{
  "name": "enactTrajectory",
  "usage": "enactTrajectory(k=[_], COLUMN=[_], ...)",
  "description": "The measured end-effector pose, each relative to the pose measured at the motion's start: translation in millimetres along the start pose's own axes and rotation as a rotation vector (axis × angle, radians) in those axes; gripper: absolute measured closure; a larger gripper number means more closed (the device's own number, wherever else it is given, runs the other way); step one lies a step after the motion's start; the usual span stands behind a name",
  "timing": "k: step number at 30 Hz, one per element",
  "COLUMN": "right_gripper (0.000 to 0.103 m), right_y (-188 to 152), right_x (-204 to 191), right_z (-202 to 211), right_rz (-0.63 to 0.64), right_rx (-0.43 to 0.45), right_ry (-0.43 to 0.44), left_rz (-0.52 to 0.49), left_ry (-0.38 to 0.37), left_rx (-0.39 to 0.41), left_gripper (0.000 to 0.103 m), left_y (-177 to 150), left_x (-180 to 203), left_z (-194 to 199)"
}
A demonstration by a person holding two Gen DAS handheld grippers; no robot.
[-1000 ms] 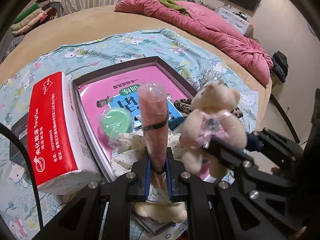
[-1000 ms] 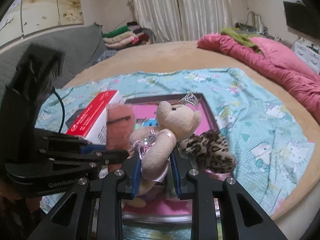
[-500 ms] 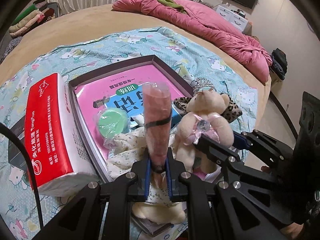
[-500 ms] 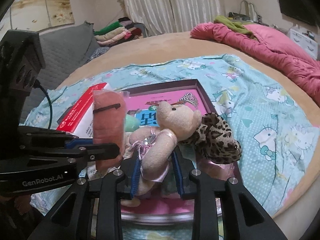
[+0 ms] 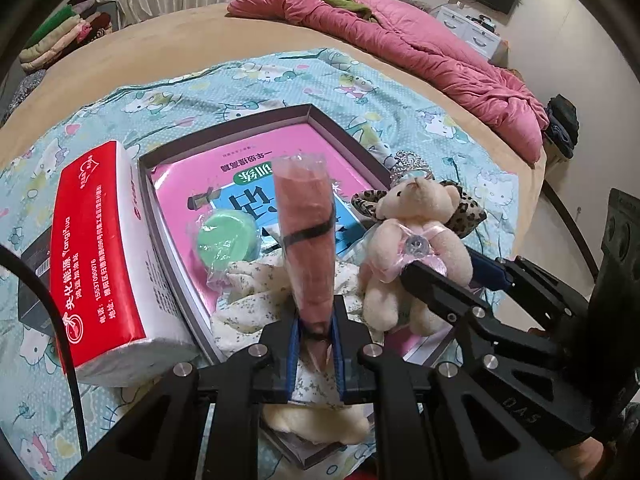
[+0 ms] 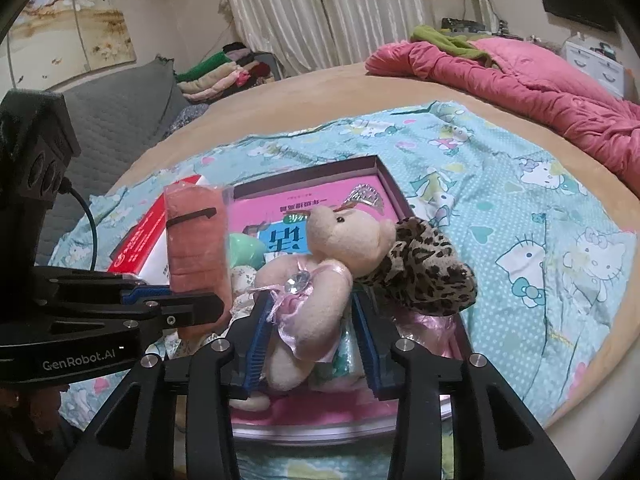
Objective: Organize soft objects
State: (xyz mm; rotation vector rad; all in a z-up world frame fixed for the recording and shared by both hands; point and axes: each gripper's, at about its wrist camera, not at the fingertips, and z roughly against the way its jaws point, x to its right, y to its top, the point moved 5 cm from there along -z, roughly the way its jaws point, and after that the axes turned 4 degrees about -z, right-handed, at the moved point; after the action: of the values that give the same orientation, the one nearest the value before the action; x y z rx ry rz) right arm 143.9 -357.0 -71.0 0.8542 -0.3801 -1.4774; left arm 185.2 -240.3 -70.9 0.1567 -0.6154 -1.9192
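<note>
My left gripper point(image 5: 314, 330) is shut on a pink rolled towel in clear plastic point(image 5: 306, 236), held upright over the open box point(image 5: 344, 136). It also shows in the right wrist view point(image 6: 197, 246). My right gripper point(image 6: 312, 336) has widened around the beige teddy bear point(image 6: 308, 284), which now leans over in the box; the left pad still touches it. The bear also shows in the left wrist view point(image 5: 412, 248). A leopard-print soft item point(image 6: 424, 268), a green round item point(image 5: 226, 238) and floral cloth point(image 5: 256, 292) lie in the box.
A red and white tissue pack point(image 5: 96, 256) lies left of the box. A silver tiara point(image 6: 366, 196) sits behind the bear. The Hello Kitty sheet point(image 6: 520, 208) covers the bed. A pink duvet point(image 5: 420, 48) lies at the far side. Folded clothes point(image 6: 224, 72) are stacked at the back.
The right gripper lowered the teddy bear into the box and its jaws have widened; the bear now leans over. The left gripper still holds the pink towel roll upright.
</note>
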Motion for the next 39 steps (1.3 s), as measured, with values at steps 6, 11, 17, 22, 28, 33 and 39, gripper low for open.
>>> enactTrajectory(k=[6, 11, 17, 22, 28, 33, 39], right_gripper=[0.054, 0.053, 0.049, 0.049, 0.048, 0.048, 0.043], right_y=[0.8, 1.2, 2.8, 1.8, 2.6, 2.7, 4.4], right_x=[5.7, 7.0, 11.9, 16.2, 17.3, 17.5, 15.6], right_z=[3.5, 6.0, 8.4, 7.8, 8.3, 9.5, 11.4], right_rz=[-0.024, -0.031, -0.055, -0.072, -0.078, -0.072, -0.06], right_rx=[0.013, 0.024, 0.033, 0.025, 0.028, 0.034, 0.043], right_ry=[-0.002, -0.011, -0.022, -0.025, -0.028, -0.035, -0.045], left_rz=[0.014, 0.016, 0.006, 0.006, 0.027, 0.033, 0.035], left_ry=[-0.014, -0.031, -0.049, -0.049, -0.057, -0.056, -0.042], left_rx=[0.003, -0.001, -0.009, -0.013, -0.009, 0.014, 0.026], left_gripper=[0.089, 0.089, 0.072, 0.072, 0.071, 0.065, 0.057], left_y=[-0.3, 0.5, 0.6, 0.2, 1.6, 3.8, 4.9], left_x=[-0.2, 1.3, 7.8, 8.8, 4.8, 2.0, 1.3], left_z=[3.9, 3.6, 1.9, 1.1, 2.0, 7.6, 11.5])
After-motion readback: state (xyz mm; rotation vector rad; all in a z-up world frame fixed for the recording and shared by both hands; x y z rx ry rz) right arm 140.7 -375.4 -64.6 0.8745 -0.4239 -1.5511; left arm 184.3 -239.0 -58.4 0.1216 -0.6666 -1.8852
